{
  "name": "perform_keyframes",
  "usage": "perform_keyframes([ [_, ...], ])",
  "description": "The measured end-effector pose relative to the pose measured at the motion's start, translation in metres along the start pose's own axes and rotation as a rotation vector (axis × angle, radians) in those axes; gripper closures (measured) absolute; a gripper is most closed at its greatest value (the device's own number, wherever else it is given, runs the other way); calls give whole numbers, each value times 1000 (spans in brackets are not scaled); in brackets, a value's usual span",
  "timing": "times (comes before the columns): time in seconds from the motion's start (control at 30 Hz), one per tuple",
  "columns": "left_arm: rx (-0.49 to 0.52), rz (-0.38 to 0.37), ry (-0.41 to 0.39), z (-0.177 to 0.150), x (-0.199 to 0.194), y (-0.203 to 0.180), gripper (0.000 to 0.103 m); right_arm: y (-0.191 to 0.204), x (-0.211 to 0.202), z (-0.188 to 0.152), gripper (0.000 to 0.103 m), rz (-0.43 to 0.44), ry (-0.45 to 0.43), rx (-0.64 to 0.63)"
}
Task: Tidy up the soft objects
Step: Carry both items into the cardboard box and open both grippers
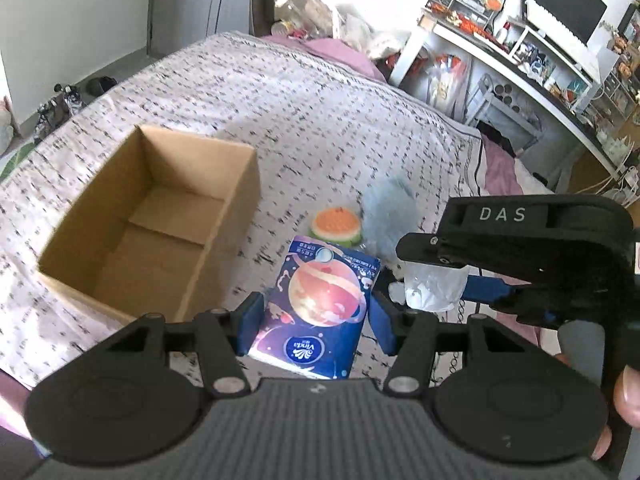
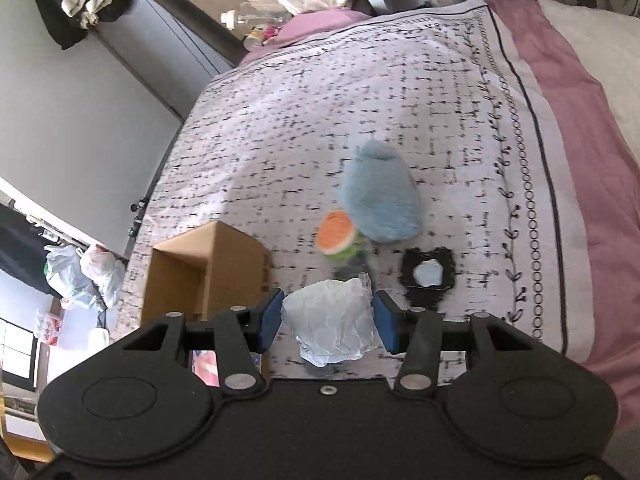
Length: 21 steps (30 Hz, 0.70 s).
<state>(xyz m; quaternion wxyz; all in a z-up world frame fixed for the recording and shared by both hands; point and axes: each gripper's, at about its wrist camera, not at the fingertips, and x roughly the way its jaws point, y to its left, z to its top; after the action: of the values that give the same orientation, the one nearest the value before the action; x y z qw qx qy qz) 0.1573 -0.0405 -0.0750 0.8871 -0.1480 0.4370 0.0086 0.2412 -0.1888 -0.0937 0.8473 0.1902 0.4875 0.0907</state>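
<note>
My left gripper [image 1: 318, 322] is shut on a blue tissue pack [image 1: 320, 300] printed with a planet, held above the bed. My right gripper [image 2: 326, 320] is shut on a crumpled clear plastic pack [image 2: 330, 320]; in the left wrist view the same right gripper [image 1: 436, 280] hangs at the right with that plastic pack [image 1: 434, 288] in it. An open cardboard box [image 1: 148, 224] stands on the bedspread to the left, seen also as the box [image 2: 200, 276] in the right wrist view. A watermelon-slice toy [image 1: 336, 222] and a fluffy blue plush [image 2: 380, 200] lie on the bed.
The patterned bedspread [image 2: 320, 120] covers a bed with a pink sheet [image 2: 580, 160] at its right side. A small black-rimmed pad [image 2: 428, 276] lies right of the plush. A cluttered white desk [image 1: 520, 52] stands beyond the bed. Bags [image 2: 80, 276] and shoes [image 1: 60, 108] sit on the floor.
</note>
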Motion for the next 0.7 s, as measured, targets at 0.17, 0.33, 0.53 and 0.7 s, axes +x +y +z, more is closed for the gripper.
perform_keyframes([
  [0.17,-13,-1,-12,13,-9,18,47,23,-2,-2,55,6,-9,-7],
  [0.33,-29,4,-32,25,-18,41,47,47,-3,-4,55,28,-20,-19],
  [0.53,-59,9,-36,32,-20,72,47,80,4,-12,55,59,-27,-61],
  [0.7,-90,14,-32,37,-16,99,47,100,16,-18,55,64,-20,-75],
])
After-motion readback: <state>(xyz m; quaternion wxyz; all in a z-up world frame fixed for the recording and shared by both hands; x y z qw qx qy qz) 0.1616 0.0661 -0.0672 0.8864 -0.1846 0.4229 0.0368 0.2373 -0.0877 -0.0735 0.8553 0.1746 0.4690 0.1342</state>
